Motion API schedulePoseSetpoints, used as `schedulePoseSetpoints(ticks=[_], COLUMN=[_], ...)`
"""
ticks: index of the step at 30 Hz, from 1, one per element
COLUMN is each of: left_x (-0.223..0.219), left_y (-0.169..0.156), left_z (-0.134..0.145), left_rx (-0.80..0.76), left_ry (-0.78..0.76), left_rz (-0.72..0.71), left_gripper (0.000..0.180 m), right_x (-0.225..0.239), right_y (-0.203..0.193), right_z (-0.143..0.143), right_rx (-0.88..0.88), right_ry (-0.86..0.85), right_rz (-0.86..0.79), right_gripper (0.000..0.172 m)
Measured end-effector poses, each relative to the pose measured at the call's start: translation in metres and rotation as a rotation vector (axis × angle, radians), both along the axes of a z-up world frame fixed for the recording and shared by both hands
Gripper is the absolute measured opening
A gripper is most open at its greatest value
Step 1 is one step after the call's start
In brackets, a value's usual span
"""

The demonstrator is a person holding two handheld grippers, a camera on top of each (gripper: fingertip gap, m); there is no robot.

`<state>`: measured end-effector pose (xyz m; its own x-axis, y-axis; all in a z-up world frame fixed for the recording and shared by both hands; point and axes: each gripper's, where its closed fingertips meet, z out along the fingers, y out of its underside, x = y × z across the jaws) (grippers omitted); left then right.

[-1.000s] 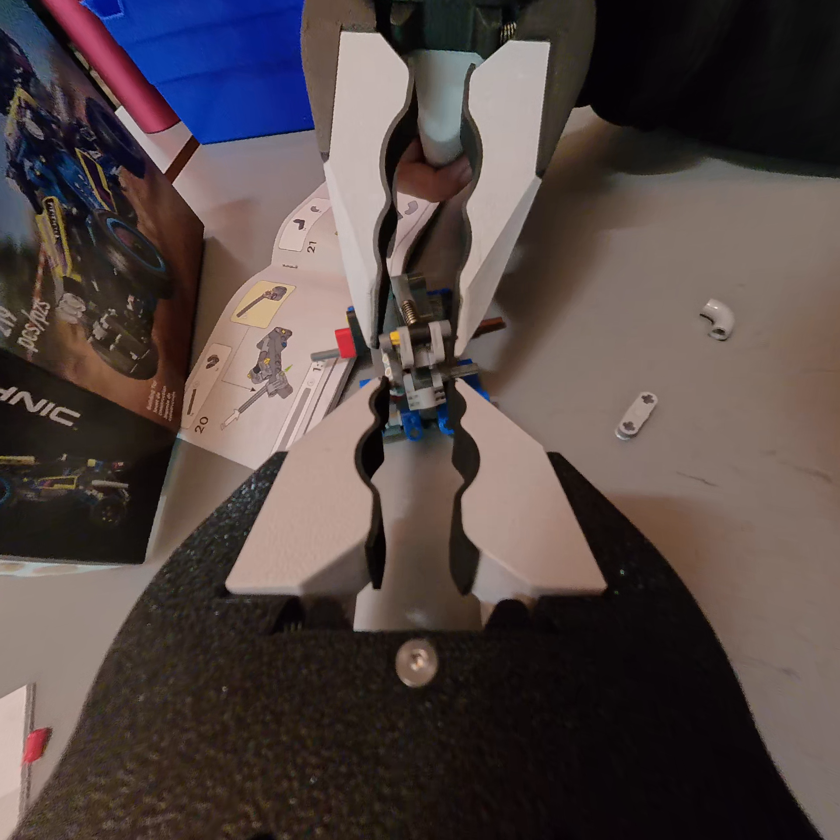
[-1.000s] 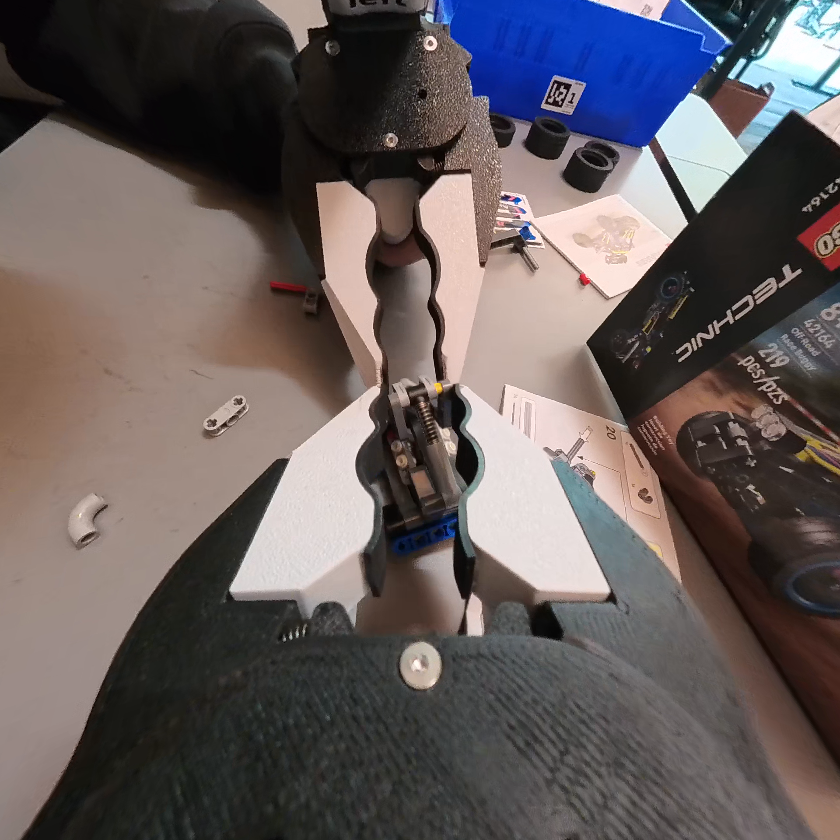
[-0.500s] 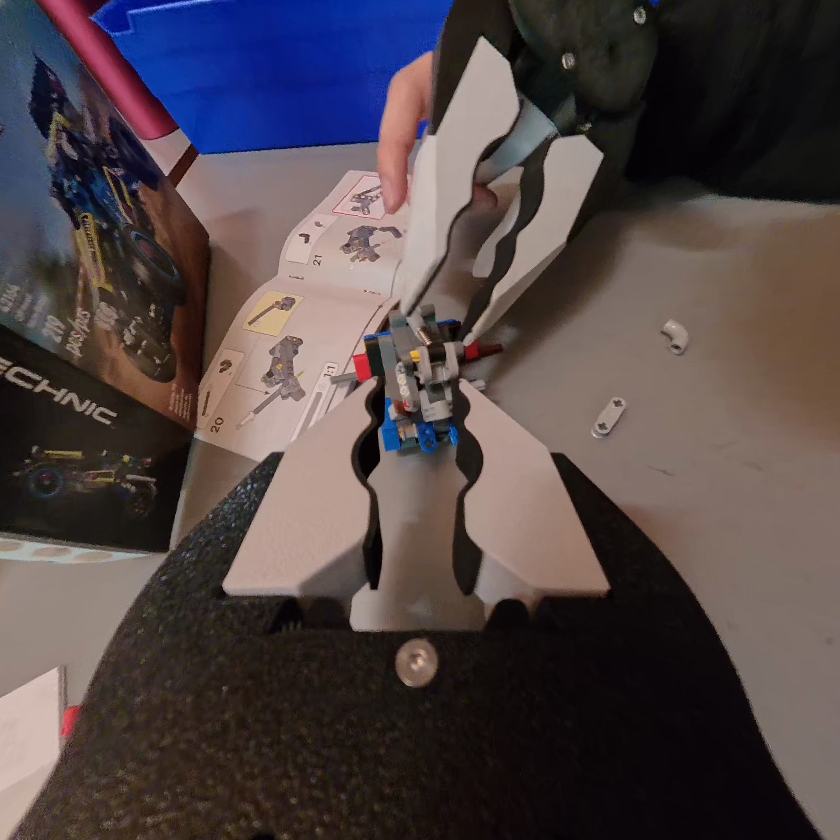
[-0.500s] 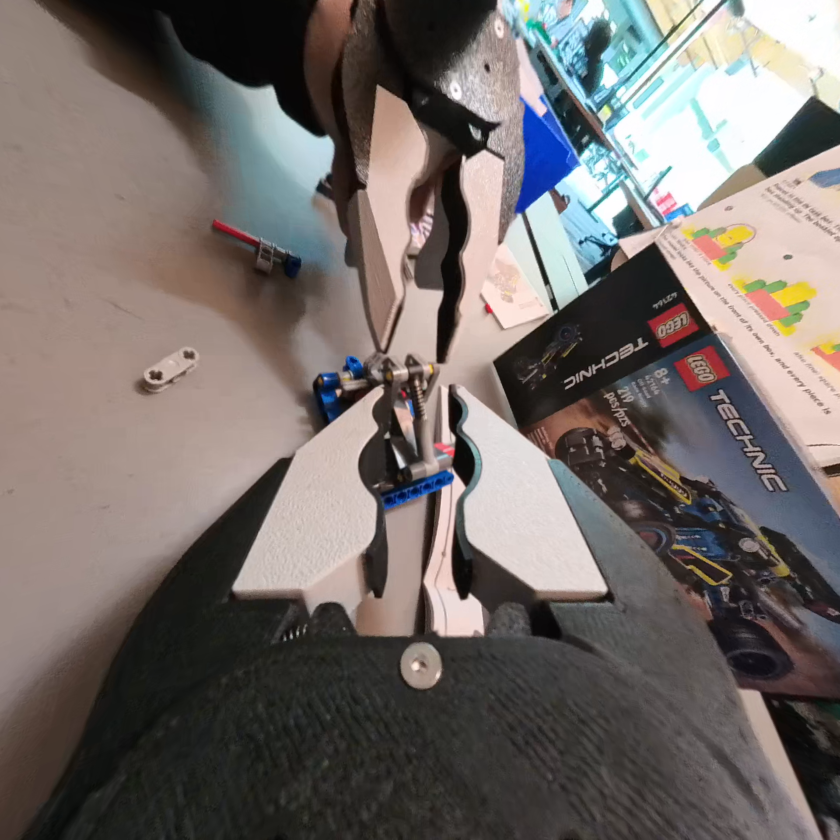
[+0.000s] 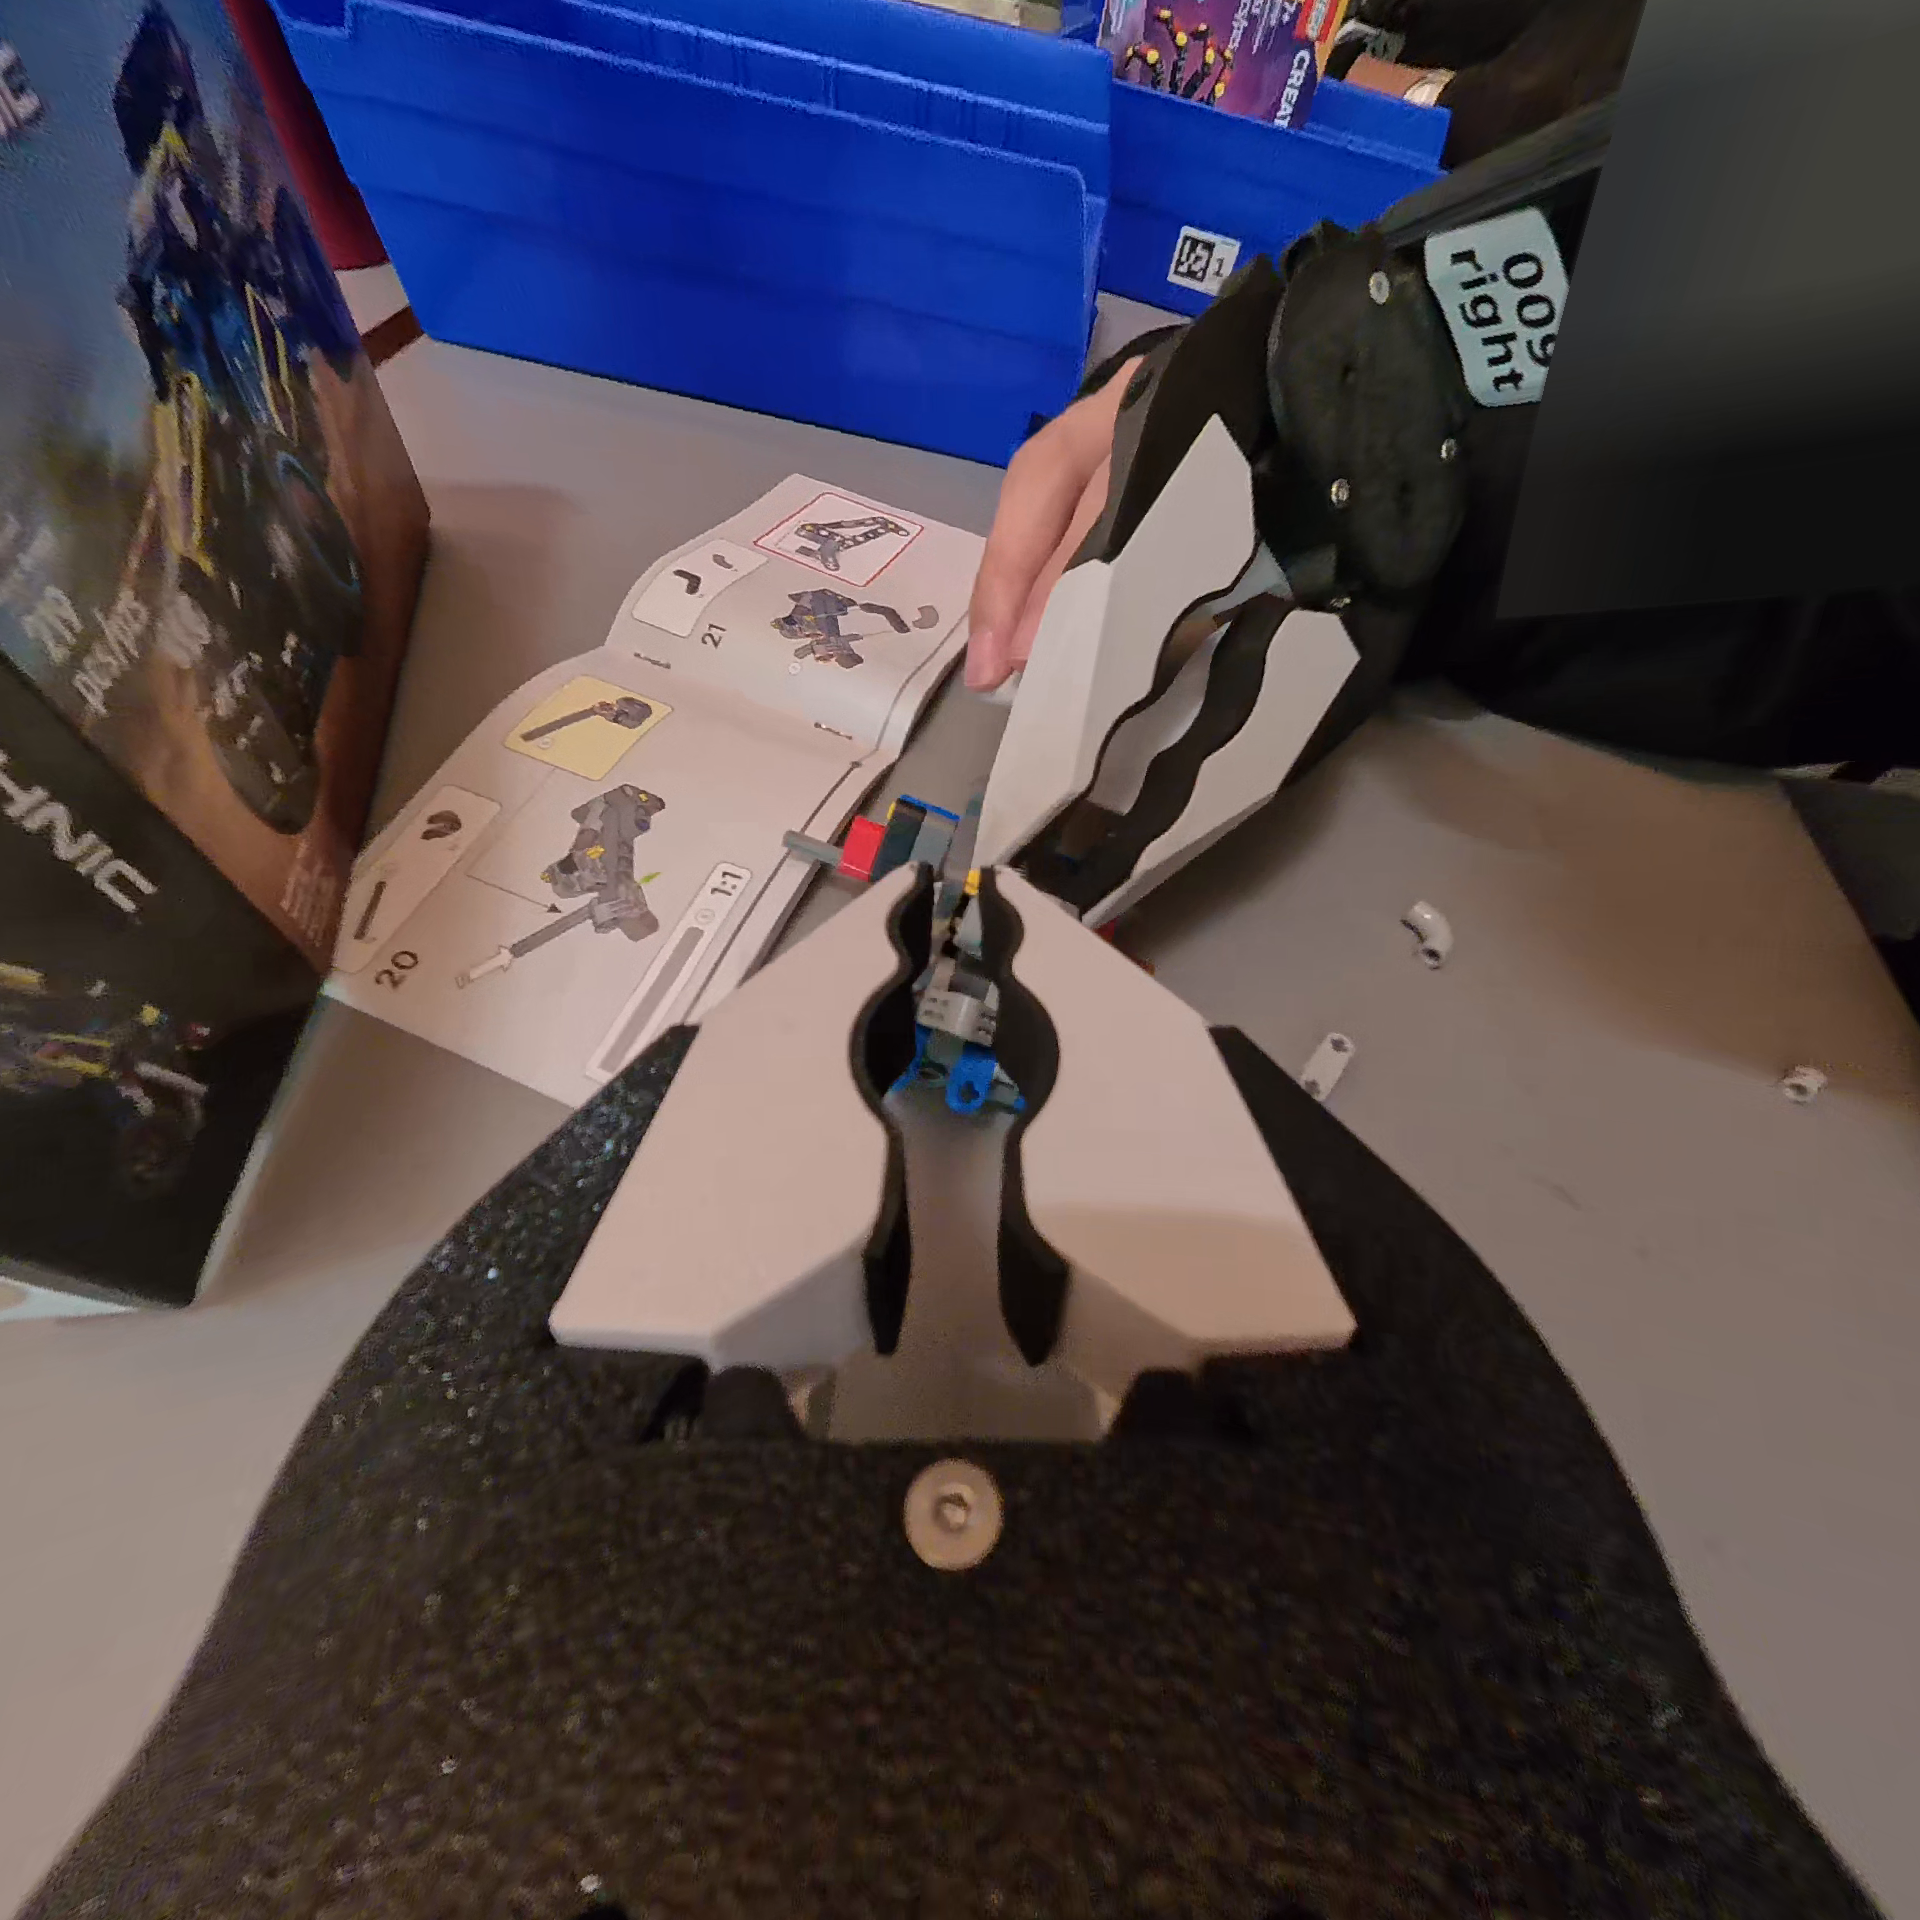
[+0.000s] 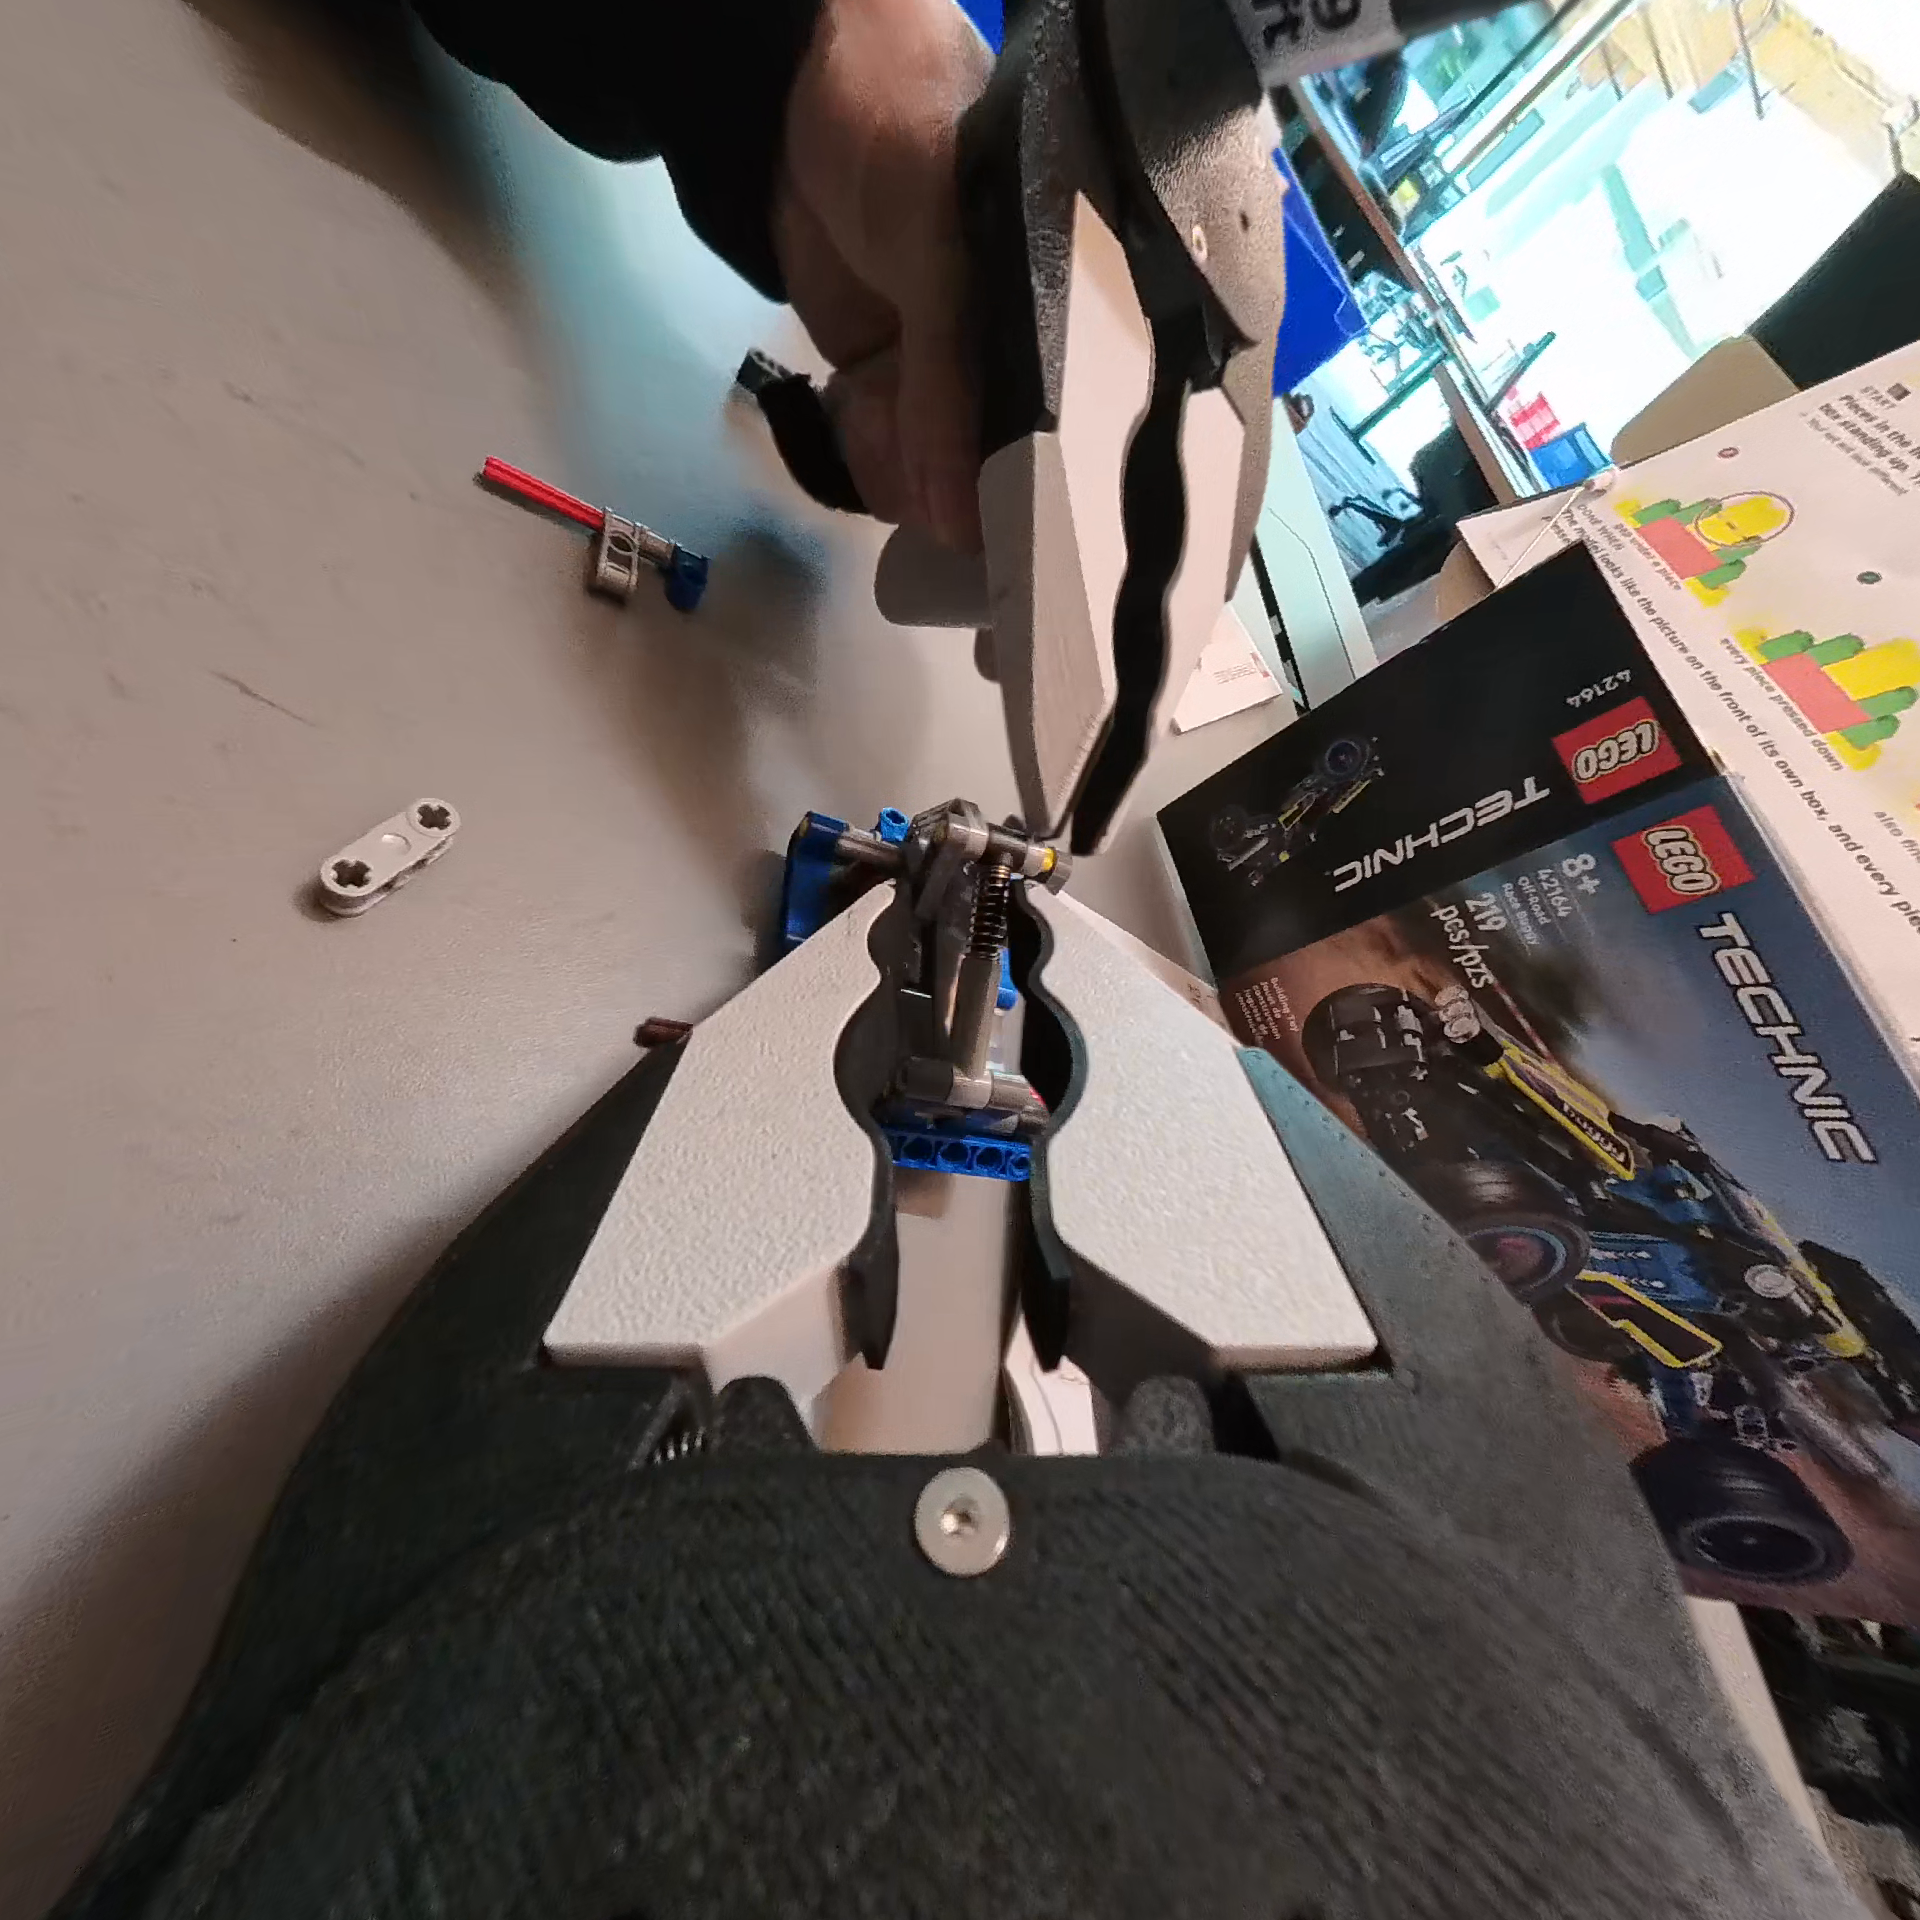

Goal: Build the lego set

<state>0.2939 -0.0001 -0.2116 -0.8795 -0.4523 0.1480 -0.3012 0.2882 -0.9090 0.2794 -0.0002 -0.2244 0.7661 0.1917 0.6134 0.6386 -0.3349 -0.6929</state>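
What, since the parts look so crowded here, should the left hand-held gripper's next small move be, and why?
Probably a gentle push of the yellow-tipped grey pin inward: the left hand-held gripper has its tips nearly shut at that pin's end, while the right hand-held gripper grips the grey-and-blue brick assembly.

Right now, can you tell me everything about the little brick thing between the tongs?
The brick model is a small plastic build: grey beams, a black coil spring, a grey axle with a yellow tip on top, and blue beams at its base. It stands upright above the grey table, squeezed between the right tongs, while the left tongs pinch its top.
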Motion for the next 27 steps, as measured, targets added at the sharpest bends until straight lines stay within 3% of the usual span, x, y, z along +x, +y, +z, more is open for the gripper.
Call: schedulePoseSetpoints(ticks=[3, 8, 12, 17, 22, 27], left_x=[0.0, 0.0, -0.003, -0.014, -0.008, -0.008], left_y=[0.0, 0.001, 0.0, -0.007, -0.008, -0.006], left_z=[-0.001, -0.001, 0.002, -0.003, -0.008, -0.008], left_rx=[-0.035, 0.004, 0.005, 0.047, 0.141, 0.175], left_ry=[0.071, 0.02, -0.008, -0.024, -0.157, -0.204], left_rz=[-0.014, -0.043, -0.106, -0.22, -0.197, -0.196], left_gripper=[0.003, 0.004, 0.026, 0.036, 0.023, 0.023], right_x=[0.0, 0.0, 0.0, 0.002, 0.002, 0.001], right_y=[0.001, 0.002, 0.003, 0.002, 0.002, 0.003], right_z=[-0.001, -0.002, -0.002, -0.002, -0.002, -0.003], right_rx=[-0.005, 0.006, 0.017, 0.026, 0.03, 0.03], right_ry=[0.009, 0.054, 0.072, 0.093, 0.108, 0.102], right_rz=[-0.008, -0.017, -0.02, -0.026, -0.023, -0.02], right_gripper=[0.015, 0.014, 0.013, 0.014, 0.013, 0.013])
